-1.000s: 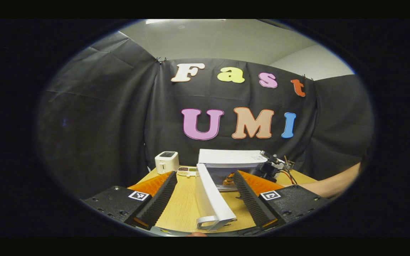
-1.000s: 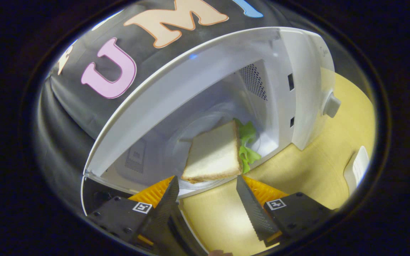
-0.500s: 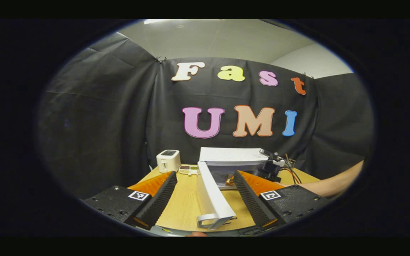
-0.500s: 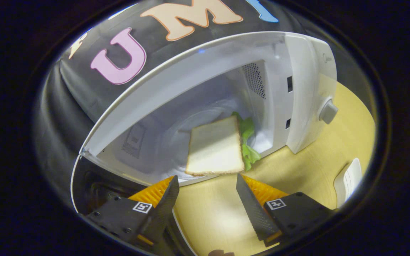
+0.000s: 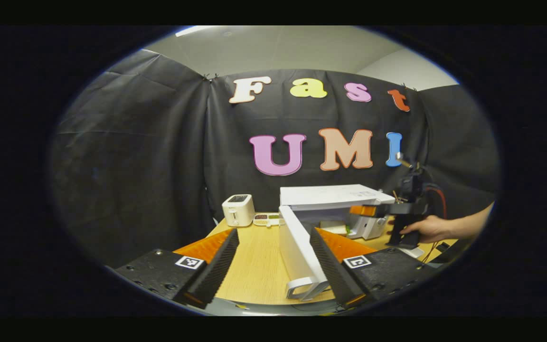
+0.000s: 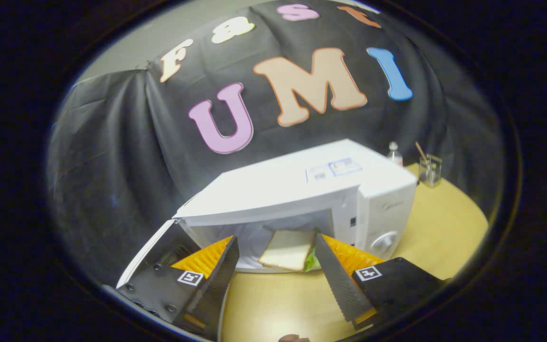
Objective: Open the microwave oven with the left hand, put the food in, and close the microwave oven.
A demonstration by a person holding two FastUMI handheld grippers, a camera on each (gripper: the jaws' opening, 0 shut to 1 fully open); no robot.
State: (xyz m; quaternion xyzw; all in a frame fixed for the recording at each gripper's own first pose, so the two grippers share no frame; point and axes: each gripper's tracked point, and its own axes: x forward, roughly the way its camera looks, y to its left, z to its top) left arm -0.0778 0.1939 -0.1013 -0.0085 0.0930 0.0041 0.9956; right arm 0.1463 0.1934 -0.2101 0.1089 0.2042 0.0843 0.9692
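White toaster on wooden table, small tray just beside it; clear glass and small bottle behind

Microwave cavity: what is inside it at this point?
A sandwich lies inside the open microwave, pale bread on top with green lettuce at its right edge. The right gripper's fingers cover part of the cavity floor, and the back corners are too dim to judge.
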